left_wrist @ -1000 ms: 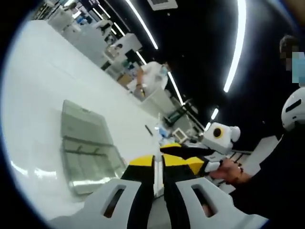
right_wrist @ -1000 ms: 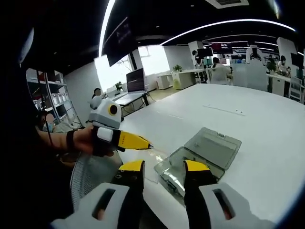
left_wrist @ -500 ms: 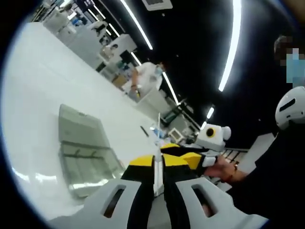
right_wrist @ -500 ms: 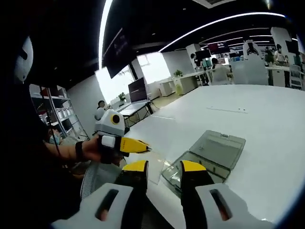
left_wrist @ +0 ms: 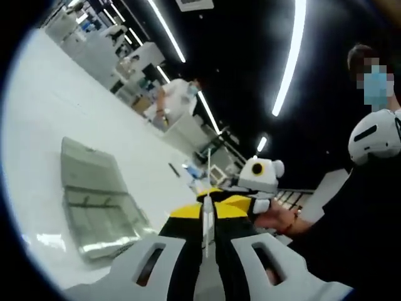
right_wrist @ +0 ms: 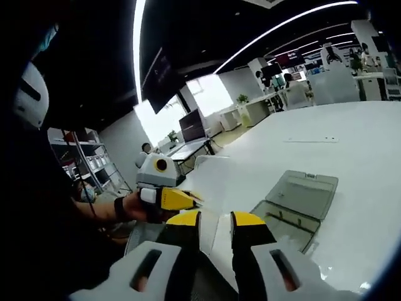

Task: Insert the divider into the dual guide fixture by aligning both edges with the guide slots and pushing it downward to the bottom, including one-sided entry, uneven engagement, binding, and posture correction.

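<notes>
While the left gripper [left_wrist: 207,216] looks along its own yellow-tipped fingers [left_wrist: 185,212], they sit clenched on a thin clear divider [left_wrist: 207,188] that stands edge-on between them and rises above the tips. Beyond it the clear plastic box [left_wrist: 97,204] lies open on the white desk [left_wrist: 44,106], lid folded back, well apart from the divider. By my reading the insertion has not begun: the divider is held in the air, and both edges are yet to meet the slots. The right gripper [left_wrist: 258,183] comes in from the right, carried by a hand [left_wrist: 276,219], close beside the divider.

From the right gripper view, the right gripper [right_wrist: 214,221] has its fingers [right_wrist: 247,221] close together but with a gap; a pale sheet shows between them, and I cannot tell whether they pinch it. The left gripper [right_wrist: 169,197] and the hand [right_wrist: 128,207] holding it sit just to the left. The box [right_wrist: 294,204] rests near the desk's [right_wrist: 338,135] near edge, with bare desk around it. Other desks, monitors and people stand far behind, out of the way.
</notes>
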Demonstrator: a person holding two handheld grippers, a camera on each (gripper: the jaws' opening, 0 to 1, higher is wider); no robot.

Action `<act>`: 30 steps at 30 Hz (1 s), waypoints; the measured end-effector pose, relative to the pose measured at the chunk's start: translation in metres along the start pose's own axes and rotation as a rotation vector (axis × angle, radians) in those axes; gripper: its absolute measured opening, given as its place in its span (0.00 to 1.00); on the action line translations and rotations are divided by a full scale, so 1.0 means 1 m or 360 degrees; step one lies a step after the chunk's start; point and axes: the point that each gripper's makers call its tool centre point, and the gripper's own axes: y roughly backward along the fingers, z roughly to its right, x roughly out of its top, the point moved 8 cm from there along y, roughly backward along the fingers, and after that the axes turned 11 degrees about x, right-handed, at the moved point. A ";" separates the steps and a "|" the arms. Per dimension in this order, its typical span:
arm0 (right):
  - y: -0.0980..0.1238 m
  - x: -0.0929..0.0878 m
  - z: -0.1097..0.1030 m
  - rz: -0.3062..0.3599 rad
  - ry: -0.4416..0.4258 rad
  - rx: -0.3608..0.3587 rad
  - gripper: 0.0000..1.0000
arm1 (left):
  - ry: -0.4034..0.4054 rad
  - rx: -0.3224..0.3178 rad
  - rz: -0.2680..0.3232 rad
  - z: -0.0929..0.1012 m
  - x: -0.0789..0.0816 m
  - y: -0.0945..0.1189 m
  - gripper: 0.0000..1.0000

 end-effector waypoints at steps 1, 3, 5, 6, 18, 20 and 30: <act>-0.001 0.000 -0.001 0.0002 -0.0010 0.0011 0.14 | 0.0000 -0.0004 -0.0006 0.000 -0.001 0.000 0.03; -0.002 0.000 -0.001 0.0008 -0.0011 0.0020 0.14 | 0.0003 -0.0008 -0.0008 0.000 -0.001 -0.001 0.03; -0.002 0.000 -0.002 0.0015 -0.0031 0.0038 0.13 | 0.0008 -0.0019 -0.0013 0.001 -0.001 -0.001 0.03; -0.002 0.000 -0.002 0.0024 -0.0041 0.0041 0.13 | 0.0009 -0.0025 -0.0011 0.001 -0.001 -0.001 0.03; -0.005 -0.002 -0.005 0.0027 -0.0123 0.0128 0.10 | 0.0035 -0.0117 -0.0037 0.005 -0.001 -0.001 0.03; -0.005 -0.002 -0.006 0.0036 -0.0145 0.0150 0.09 | 0.0051 -0.0129 -0.0038 0.005 0.000 -0.001 0.03; 0.000 0.000 -0.012 0.0122 -0.0245 0.0353 0.07 | 0.0111 -0.0229 -0.0036 0.008 0.001 0.003 0.03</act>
